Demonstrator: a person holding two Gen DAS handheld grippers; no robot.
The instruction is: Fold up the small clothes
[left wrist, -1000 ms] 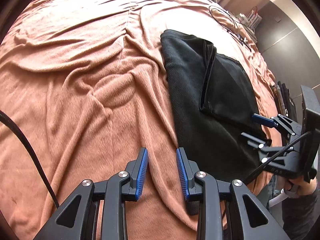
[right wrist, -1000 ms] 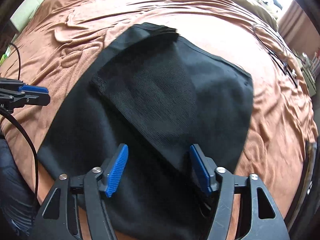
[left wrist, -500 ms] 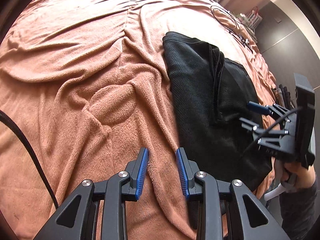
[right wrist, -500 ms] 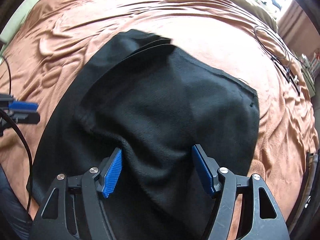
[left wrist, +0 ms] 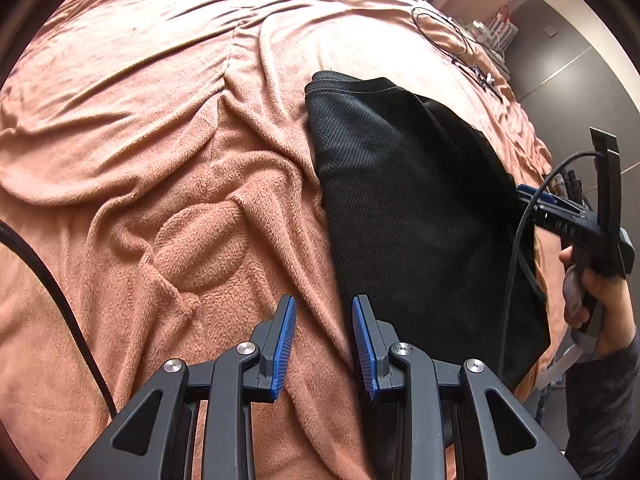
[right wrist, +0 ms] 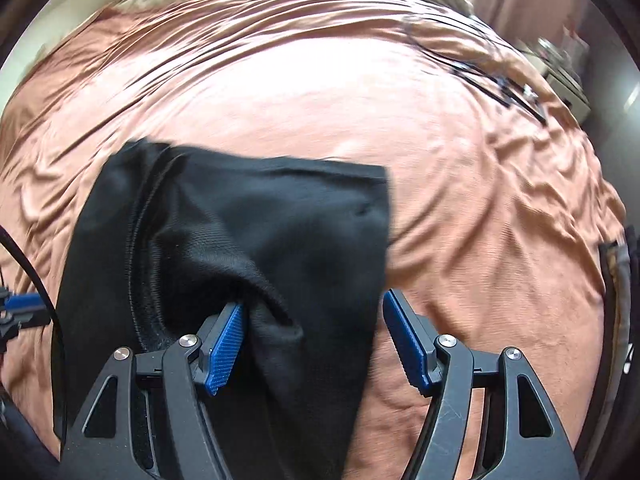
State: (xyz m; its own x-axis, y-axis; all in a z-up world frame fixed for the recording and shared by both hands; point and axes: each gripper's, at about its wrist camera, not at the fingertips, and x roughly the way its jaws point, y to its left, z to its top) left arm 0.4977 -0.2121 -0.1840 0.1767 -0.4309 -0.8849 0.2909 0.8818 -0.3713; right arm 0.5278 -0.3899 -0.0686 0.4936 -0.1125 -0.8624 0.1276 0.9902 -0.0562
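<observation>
A black mesh garment (left wrist: 408,208) lies partly folded on the pink-brown blanket (left wrist: 168,168). My left gripper (left wrist: 324,344) is open and empty, low over the blanket just left of the garment's near left edge. My right gripper (right wrist: 312,344) is open wide, with a raised fold of the garment (right wrist: 280,248) between its fingers, apart from the right pad. In the left wrist view the right gripper (left wrist: 560,208) sits at the garment's right edge, held by a hand.
A thin black cable loop (left wrist: 444,32) and small items lie at the bed's far right. The blanket (right wrist: 460,184) is wrinkled, with raised folds. A black cable (left wrist: 52,292) crosses the left side. Dark wall and furniture stand beyond the bed's right edge.
My right gripper has moved down and in over the garment's right part, which has bunched up between its fingers. The garment's top layer has shifted. My left gripper has barely moved.
</observation>
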